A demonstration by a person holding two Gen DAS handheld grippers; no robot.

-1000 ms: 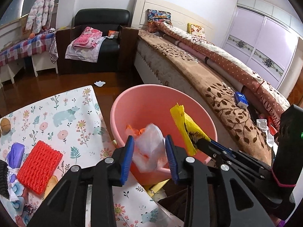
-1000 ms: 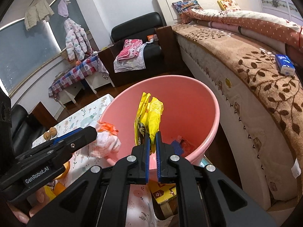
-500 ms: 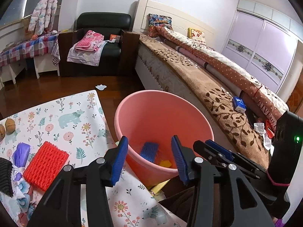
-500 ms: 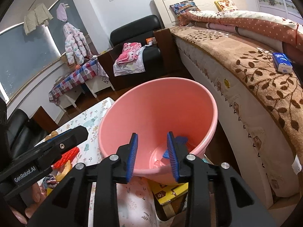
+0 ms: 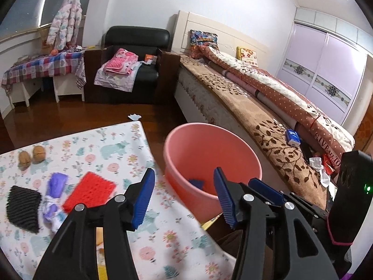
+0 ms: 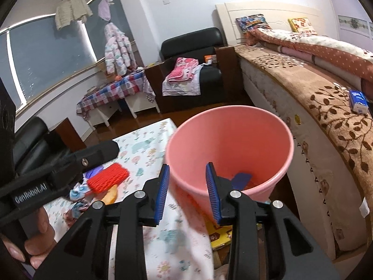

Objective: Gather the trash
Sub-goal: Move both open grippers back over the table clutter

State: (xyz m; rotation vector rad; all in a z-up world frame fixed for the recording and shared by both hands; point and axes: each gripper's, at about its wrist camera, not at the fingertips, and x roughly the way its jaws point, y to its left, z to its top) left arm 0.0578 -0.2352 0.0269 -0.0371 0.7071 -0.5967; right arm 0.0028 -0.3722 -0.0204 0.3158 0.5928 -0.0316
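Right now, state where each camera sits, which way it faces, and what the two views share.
Left wrist: rides the left gripper, facing past its open fingers over the floral table toward the pink bucket, armchair and bed; the right gripper juts in at lower right.
Right wrist: rides the right gripper, looking down into the pink bucket; the left gripper and the person's hand show at left.
Shared: bucket, red mesh pad, floral table, black armchair, bed.

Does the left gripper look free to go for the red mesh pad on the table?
Probably yes. The left gripper is open and empty, and the red mesh pad lies uncovered just to its left on the table, with nothing between them.
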